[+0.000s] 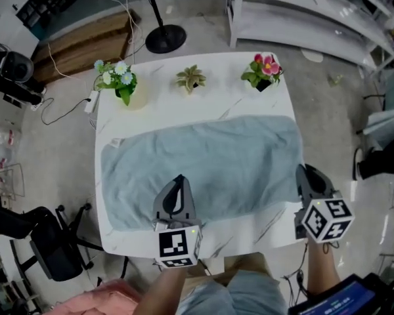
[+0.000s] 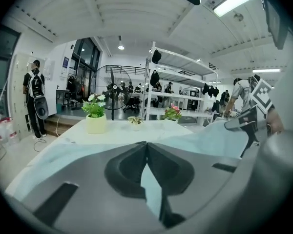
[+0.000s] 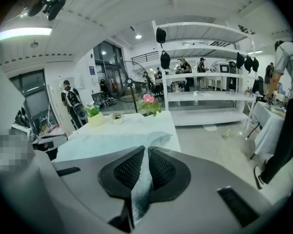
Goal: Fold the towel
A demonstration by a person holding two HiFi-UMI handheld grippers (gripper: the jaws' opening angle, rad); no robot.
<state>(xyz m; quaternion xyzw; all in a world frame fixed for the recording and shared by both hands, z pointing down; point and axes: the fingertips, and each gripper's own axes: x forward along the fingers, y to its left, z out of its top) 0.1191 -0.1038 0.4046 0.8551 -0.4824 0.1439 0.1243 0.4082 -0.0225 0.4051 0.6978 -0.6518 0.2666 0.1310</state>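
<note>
a: what are your tongs holding?

b: my left tongs [image 2: 146, 147] are pinching shut on the near edge of the towel [image 1: 217, 163], with a sliver of pale blue cloth showing between the jaws. my right tongs [image 3: 143, 155] are closed on its near right corner, and a strip of terry is hanging through the pads.

a: where is the towel lying?

b: it's lying spread across the white table [image 1: 249, 231], nearer than three potted plants [image 1: 192, 79] along the far edge.

a: how is it going to handle?

b: i'm judging it soft, light and floppy, so it's going to sag between grips. the two near corners look best, and my left grip is sitting inboard of the left one.

a: what are the views adding?

b: the head view is showing the whole spread but no pinch. the left gripper view is showing cloth sloping up toward my right tongs.
</note>
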